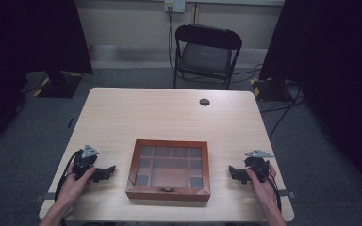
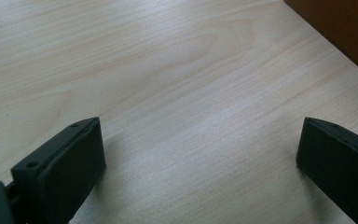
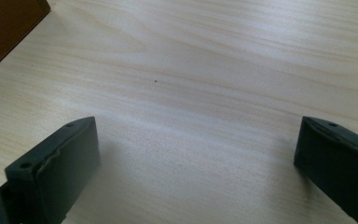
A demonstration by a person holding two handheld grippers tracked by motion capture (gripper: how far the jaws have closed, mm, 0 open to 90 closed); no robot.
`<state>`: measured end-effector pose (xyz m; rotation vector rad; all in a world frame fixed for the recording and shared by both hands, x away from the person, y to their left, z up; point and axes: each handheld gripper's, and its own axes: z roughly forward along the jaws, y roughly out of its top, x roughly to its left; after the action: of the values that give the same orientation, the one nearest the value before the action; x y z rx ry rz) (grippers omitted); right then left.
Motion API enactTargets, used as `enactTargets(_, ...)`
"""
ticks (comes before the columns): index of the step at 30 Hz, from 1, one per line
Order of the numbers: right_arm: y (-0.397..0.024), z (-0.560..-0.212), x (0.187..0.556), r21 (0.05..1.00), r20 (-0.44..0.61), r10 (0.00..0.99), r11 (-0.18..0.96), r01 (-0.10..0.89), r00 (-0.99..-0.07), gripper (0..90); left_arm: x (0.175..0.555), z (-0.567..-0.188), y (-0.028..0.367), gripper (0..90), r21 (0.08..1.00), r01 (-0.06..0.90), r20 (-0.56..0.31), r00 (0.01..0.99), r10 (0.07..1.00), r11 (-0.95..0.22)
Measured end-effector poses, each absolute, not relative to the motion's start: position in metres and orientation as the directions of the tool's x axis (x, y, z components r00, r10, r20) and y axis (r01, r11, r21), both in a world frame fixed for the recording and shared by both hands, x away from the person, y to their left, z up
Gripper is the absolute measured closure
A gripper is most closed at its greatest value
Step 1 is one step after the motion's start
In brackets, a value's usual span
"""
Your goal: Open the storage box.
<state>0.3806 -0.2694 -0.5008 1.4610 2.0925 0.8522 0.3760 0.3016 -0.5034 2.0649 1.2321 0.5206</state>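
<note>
— Grippers, count and state?
— Two. Left gripper [image 1: 109, 170] and right gripper [image 1: 232, 170]: jaws spread wide, nothing between them, low over the table [image 1: 169, 113].
— Work item?
— One wooden box [image 1: 168, 169], lid closed, lying between them, touching neither.

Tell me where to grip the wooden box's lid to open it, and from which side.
Likely best at the small dark clasp in the middle of the wooden box's near edge, coming from the person's side. The lid lies flat and shut, so its hinges are probably along the far edge. The left gripper and right gripper rest open beside it.
</note>
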Motion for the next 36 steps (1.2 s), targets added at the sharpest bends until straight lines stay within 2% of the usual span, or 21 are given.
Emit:
enactTargets(4, -0.269, -0.5, 0.38, 0.704, -0.013, 0.939, 0.253, 0.664, -0.344, 1.3, 0.376, -0.503, 0.302, 0.3, 0.717, 0.614, 0.0, 0.475, 0.88, -0.331)
enactTargets(8, -0.269, -0.496, 0.379, 0.71, -0.022, 0.937, 0.261, 0.654, -0.35, 14.8, 0.376, -0.503, 0.302, 0.3, 0.717, 0.613, 0.0, 0.475, 0.88, -0.331)
enactTargets(11, -0.268, -0.493, 0.378, 0.699, -0.047, 0.93, 0.291, 0.653, -0.364, 15.1, 0.376, -0.503, 0.302, 0.3, 0.717, 0.614, -0.001, 0.474, 0.88, -0.33)
enactTargets(15, -0.265, -0.485, 0.376, 0.712, -0.026, 0.919, 0.292, 0.638, -0.392, 14.7, 0.376, -0.503, 0.302, 0.3, 0.717, 0.613, 0.0, 0.475, 0.88, -0.331)
enactTargets(19, -0.259, -0.473, 0.373, 0.731, 0.003, 0.89, 0.309, 0.608, -0.456, 17.2, 0.376, -0.503, 0.302, 0.4, 0.716, 0.614, 0.0, 0.474, 0.88, -0.331)
enactTargets(21, -0.255, -0.466, 0.372, 0.745, 0.011, 0.876, 0.315, 0.589, -0.482, 22.5, 0.376, -0.503, 0.301, 0.4, 0.716, 0.614, 0.003, 0.472, 0.882, -0.331)
enactTargets(29, -0.239, -0.438, 0.366, 0.788, 0.04, 0.839, 0.307, 0.534, -0.542, 25.9, 0.376, -0.503, 0.301, 0.3, 0.717, 0.614, 0.003, 0.472, 0.882, -0.331)
enactTargets(36, -0.212, -0.419, 0.364, 0.794, 0.068, 0.763, 0.349, 0.498, -0.643, 29.2, 0.376, -0.503, 0.301, 0.3, 0.718, 0.614, 0.002, 0.471, 0.882, -0.329)
